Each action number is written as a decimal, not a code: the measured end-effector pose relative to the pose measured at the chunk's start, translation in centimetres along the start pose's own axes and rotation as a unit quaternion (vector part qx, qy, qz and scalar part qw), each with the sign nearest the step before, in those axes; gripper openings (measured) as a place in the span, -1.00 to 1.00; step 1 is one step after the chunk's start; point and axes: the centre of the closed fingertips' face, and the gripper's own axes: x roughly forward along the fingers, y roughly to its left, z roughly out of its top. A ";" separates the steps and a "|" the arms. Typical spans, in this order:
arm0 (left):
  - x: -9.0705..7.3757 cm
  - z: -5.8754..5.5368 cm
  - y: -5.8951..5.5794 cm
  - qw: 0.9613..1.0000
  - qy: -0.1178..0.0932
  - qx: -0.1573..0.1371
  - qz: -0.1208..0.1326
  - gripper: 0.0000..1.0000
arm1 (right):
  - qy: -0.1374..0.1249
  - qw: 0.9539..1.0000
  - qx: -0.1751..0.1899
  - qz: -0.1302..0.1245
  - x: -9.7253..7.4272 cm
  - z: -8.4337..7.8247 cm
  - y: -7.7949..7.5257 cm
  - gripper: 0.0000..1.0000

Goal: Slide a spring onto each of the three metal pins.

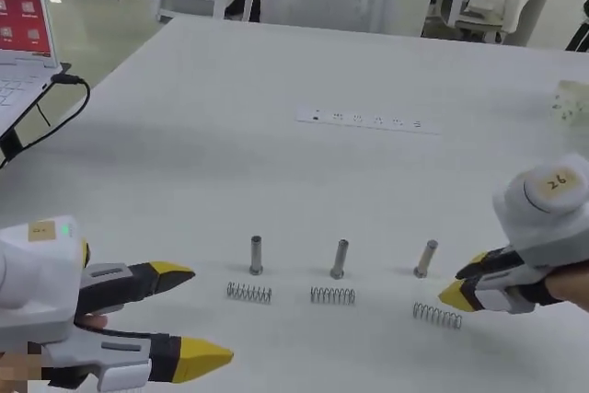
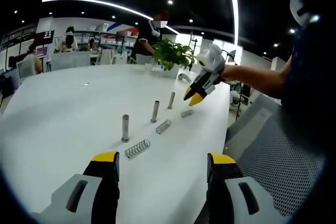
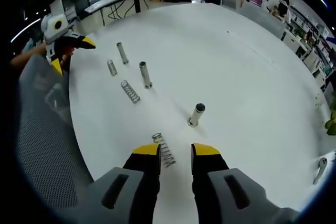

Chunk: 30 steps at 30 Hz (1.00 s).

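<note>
Three upright pins (image 1: 340,258), three coiled springs (image 1: 332,295)

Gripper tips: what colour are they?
Yellow; the left gripper shows it best in the head view.

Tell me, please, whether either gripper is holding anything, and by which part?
Nothing is held: the left gripper and right gripper have open, empty jaws; the three coiled metal springs lie on the white table.

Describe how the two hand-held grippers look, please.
The left hand-held gripper and the right hand-held gripper both have white housings, grey-and-black jaws and yellow tips. The left carries a small green light and a tan label; the right, a round sticker marked 26.
</note>
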 end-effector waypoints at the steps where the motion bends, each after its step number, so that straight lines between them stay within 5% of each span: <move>1: 0.0 0.0 0.0 1.000 0.000 0.000 0.000 0.26 | 0.002 1.000 -0.003 0.003 0.1 -0.2 0.1 -0.59; 30: 0.0 -0.1 0.0 1.000 -0.002 -0.007 -0.001 0.20 | 0.067 0.995 -0.065 0.041 1.8 -2.7 0.9 -0.70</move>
